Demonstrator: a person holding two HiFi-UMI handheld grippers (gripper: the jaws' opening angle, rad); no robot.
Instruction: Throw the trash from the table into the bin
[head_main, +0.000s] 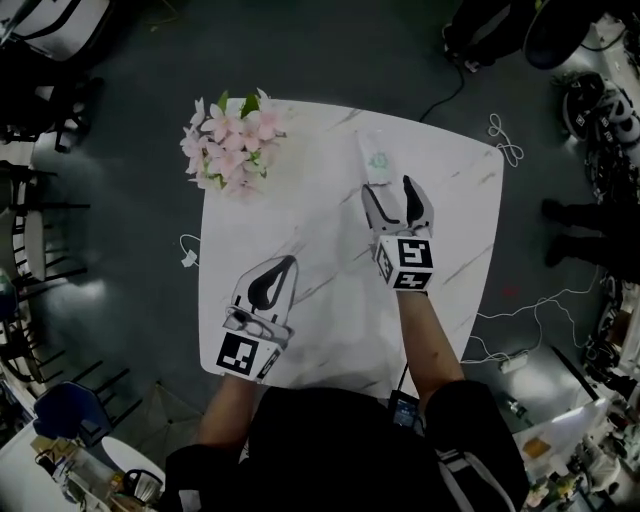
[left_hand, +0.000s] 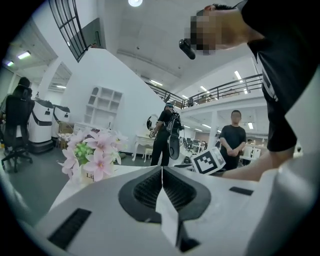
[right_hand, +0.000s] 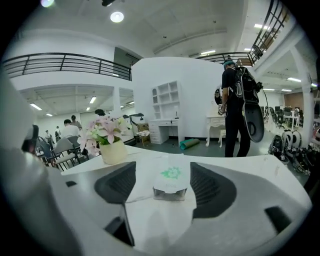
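A white packet with a green logo (head_main: 375, 156) lies flat on the white marble table (head_main: 455, 235), toward its far side. My right gripper (head_main: 388, 190) sits just short of the packet, open, a jaw on either side of its near end. In the right gripper view the packet (right_hand: 171, 182) lies on the tabletop between the two dark pads (right_hand: 118, 182), and neither pad touches it. My left gripper (head_main: 288, 264) hovers over the near left part of the table, shut, with nothing in it. In the left gripper view its jaws (left_hand: 161, 172) meet in a thin line.
A pot of pink flowers (head_main: 231, 140) stands at the table's far left corner, also seen as the flowers (right_hand: 106, 134) left of the packet. Cables (head_main: 508, 140) lie on the dark floor around the table. A person with a backpack (right_hand: 240, 100) stands beyond the far edge.
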